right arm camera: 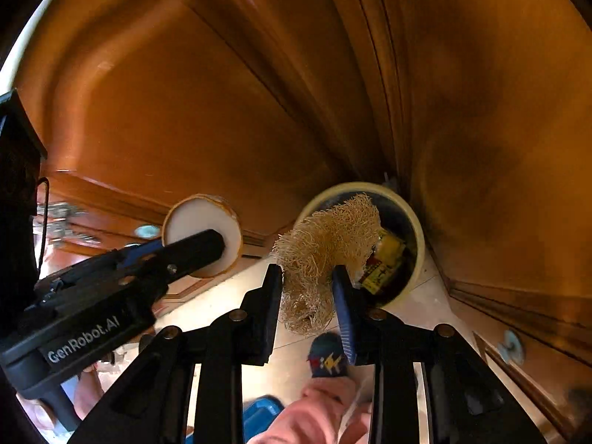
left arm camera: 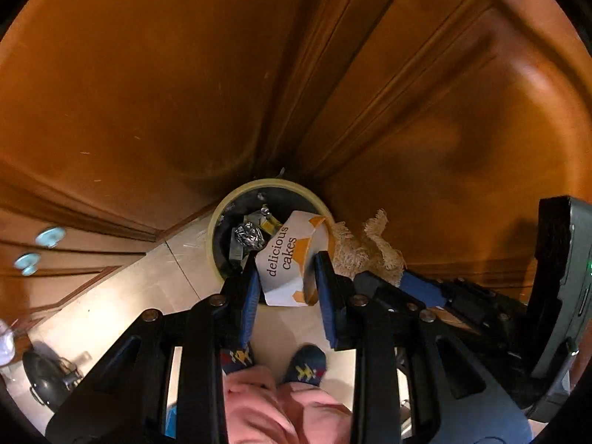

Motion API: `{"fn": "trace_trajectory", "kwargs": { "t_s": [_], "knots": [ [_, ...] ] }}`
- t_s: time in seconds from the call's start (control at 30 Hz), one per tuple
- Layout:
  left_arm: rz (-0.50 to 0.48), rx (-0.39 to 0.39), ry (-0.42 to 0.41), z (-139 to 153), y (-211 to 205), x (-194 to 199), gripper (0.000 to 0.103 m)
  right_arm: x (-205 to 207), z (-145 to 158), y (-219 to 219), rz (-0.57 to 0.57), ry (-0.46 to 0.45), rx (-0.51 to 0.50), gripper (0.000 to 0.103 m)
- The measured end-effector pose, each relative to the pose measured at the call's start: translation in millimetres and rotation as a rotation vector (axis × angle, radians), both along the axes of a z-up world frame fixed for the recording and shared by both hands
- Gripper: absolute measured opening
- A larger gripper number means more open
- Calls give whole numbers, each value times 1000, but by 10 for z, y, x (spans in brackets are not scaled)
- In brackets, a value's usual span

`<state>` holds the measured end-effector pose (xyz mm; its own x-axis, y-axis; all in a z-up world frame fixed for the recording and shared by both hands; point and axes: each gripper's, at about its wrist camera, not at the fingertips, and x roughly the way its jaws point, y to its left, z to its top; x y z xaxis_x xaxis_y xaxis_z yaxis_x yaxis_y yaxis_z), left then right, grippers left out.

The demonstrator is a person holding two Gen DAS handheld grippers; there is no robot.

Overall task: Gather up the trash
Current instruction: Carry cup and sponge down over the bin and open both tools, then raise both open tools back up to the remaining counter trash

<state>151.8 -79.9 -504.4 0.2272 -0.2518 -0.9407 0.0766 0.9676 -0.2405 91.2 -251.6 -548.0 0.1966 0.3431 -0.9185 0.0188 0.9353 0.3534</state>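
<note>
Both grippers point steeply down over the floor. Nearest the left wrist camera: pink trouser legs [left arm camera: 281,403] and two dark blue patterned socks [left arm camera: 307,364] on the pale tiled floor [left arm camera: 122,296]. Left gripper [left arm camera: 286,277] is clamped on a white-and-orange paper cup [left arm camera: 292,259] printed "delicious cakes", blue pads pressing both sides, cup tilted, its open end over the near rim of the trash bin [left arm camera: 229,199]. From the right wrist camera the same cup [right arm camera: 203,233] shows its round white bottom, and the left gripper's [right arm camera: 207,248] body reads "GenRobot.AI". Right gripper [right arm camera: 307,288] has a narrow gap with a frayed tan fibre scrubber [right arm camera: 325,244] between the pads; the right pad touches it, the left pad sits at its edge, so I can't tell whether the grip is firm. Scrubber hangs above the near-left rim of the bin [right arm camera: 418,229], its top overlapping the opening. In the left view the scrubber [left arm camera: 370,248] and the right gripper [left arm camera: 392,277] sit just right of the cup. Bin is round, cream-rimmed, dark inside; it holds crumpled foil [left arm camera: 248,236] and a yellow wrapper [right arm camera: 384,262]. Bin stands on the floor tight against the orange-brown wood cabinet doors [left arm camera: 166,85] behind it. Far left: round pale blue knobs [left arm camera: 50,236] on the drawers; a dark pan [left arm camera: 48,377] lies at the lower left edge.
</note>
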Motion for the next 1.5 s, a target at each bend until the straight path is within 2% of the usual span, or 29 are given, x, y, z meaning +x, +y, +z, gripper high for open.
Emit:
{"fn": "trace_trajectory", "kwargs": {
  "t_s": [0.1, 0.23, 0.33, 0.4, 0.47, 0.5, 0.57, 0.77, 1.0, 1.2, 1.5],
  "knots": [
    [-4, 1, 21, -379, 19, 155, 26, 120, -444, 29, -10, 11, -15, 30],
    [-40, -1, 57, -747, 38, 314, 27, 262, -959, 15, -36, 53, -30, 38],
    [-63, 25, 81, -926, 31, 363, 41, 313, -1174, 16, -59, 65, -41, 40],
    [-70, 33, 88, -985, 30, 396, 59, 333, -1277, 5, -70, 63, -49, 41],
    [-74, 43, 92, -1014, 51, 419, 66, 356, -1300, -15, -80, 60, -51, 44],
    [-73, 48, 93, -1036, 80, 429, 66, 373, -1305, -16, -80, 58, -52, 47],
    [-69, 53, 94, -1041, 107, 435, 66, 394, -1320, -8, -78, 55, -61, 49],
    [-63, 60, 82, -983, 167, 386, 66, 424, -1170, -3, -81, 34, -91, 49],
    [-58, 72, 67, -660, 185, 277, 66, 296, -703, 66, -79, 16, -94, 49],
    [-31, 77, 33, -201, 231, 152, 70, 259, -277, 90, -62, -6, -100, 49],
    [-1, 93, -26, 715, 226, -129, 74, 119, 544, 81, -25, -35, -107, 49]
  ]
}}
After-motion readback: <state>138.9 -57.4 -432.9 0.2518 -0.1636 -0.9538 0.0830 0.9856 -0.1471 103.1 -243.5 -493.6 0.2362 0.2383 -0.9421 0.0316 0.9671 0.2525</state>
